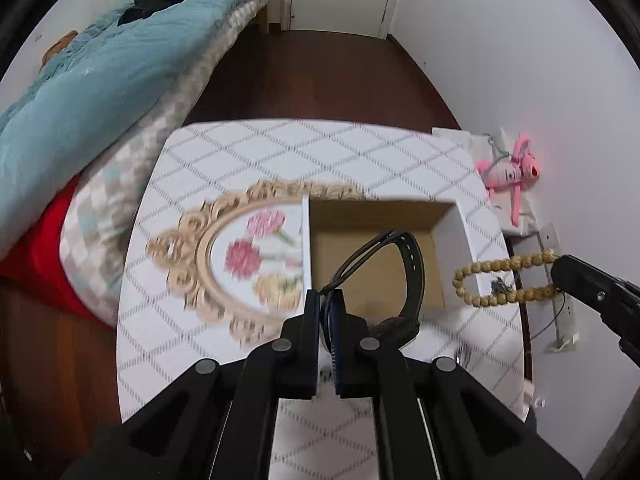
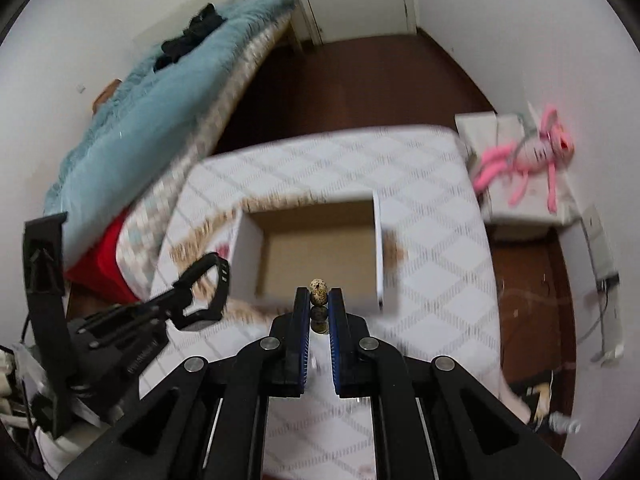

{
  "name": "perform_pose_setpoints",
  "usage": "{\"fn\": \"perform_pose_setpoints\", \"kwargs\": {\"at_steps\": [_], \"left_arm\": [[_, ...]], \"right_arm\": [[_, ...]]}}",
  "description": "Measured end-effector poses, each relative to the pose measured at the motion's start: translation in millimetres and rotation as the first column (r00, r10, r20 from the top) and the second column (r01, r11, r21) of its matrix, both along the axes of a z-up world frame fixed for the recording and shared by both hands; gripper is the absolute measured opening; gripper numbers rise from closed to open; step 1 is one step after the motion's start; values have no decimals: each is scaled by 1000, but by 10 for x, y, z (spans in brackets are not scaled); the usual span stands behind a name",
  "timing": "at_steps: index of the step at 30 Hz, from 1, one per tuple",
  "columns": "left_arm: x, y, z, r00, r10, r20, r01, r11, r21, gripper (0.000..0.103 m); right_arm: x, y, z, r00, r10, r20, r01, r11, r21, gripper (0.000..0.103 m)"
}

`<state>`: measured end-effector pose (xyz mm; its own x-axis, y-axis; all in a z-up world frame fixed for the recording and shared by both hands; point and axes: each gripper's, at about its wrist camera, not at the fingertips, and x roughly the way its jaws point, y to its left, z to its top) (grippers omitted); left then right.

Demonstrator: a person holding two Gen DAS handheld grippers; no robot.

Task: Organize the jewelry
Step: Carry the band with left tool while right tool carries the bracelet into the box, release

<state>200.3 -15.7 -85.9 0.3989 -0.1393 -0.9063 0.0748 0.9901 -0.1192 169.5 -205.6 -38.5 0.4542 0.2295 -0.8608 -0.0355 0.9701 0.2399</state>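
We hold both pieces above the worktop [image 1: 240, 152], aimed at the open box [image 2: 316, 240] just ahead of our fingers, so each can drop in. Our left gripper [image 1: 328, 300] pinches the black watch [image 1: 400, 276] by its strap, loop hanging forward. Our right gripper [image 2: 319, 300] clamps the bead bracelet [image 1: 504, 280] edge-on.

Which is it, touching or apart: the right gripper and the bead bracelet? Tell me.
Touching. The right wrist view shows the right gripper shut on the bead bracelet, a bead pinched between its fingers.
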Motion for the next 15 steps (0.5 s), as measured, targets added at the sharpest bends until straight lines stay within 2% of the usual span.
{"fn": "perform_pose_setpoints", "kwargs": {"at_steps": [3,8,14,15], "left_arm": [[233,-20,-89,999,-9,-37,9,1000,-20,3],[525,-79,-274,994,-24,-103,20,999,-36,4],[752,-94,-408,981,6,-196,-23,996,-83,20],[773,-84,-392,981,18,-195,-36,995,-89,28]], "right_arm": [[323,74,19,1000,22,-2,-22,1000,-7,9],[770,141,-233,997,37,-65,-37,999,-3,9],[1080,141,-613,988,53,-148,-52,999,12,10],[1117,114,-682,985,48,-167,-45,999,21,10]]}}
